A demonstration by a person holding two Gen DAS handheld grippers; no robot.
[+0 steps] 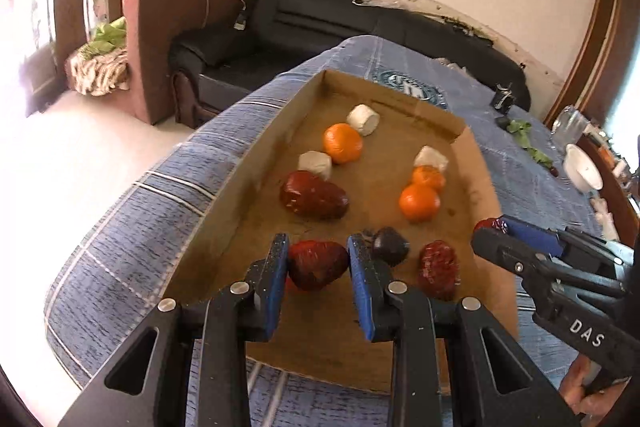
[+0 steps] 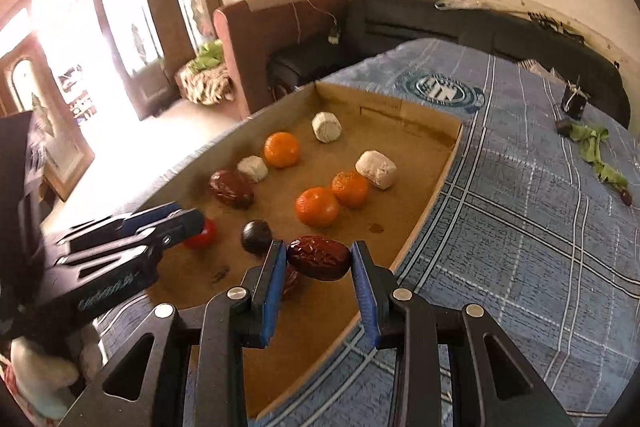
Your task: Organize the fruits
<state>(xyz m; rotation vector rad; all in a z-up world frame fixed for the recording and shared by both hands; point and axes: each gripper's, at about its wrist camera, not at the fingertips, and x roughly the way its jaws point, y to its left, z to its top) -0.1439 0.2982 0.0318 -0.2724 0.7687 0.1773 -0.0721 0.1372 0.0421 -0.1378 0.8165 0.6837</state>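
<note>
Both my tongs carry fruit over the near end of the cardboard tray (image 2: 436, 167). My left gripper (image 1: 318, 263) is clenched on a glossy red strawberry-like fruit (image 1: 316, 265); my right gripper (image 2: 319, 259) pinches a wrinkled red date (image 2: 318, 257) end to end. Likely hazards, as I judge them: the date is held only by its tips and could pivot out and roll over the tray's near right edge onto the blue plaid cloth (image 2: 520, 227). The left fruit is soft, so harder squeezing may bruise it. The dark plum (image 2: 256, 235) and a second date (image 1: 439, 269) lie close below, so a careless lowering could knock them into the oranges (image 2: 317, 207).
</note>
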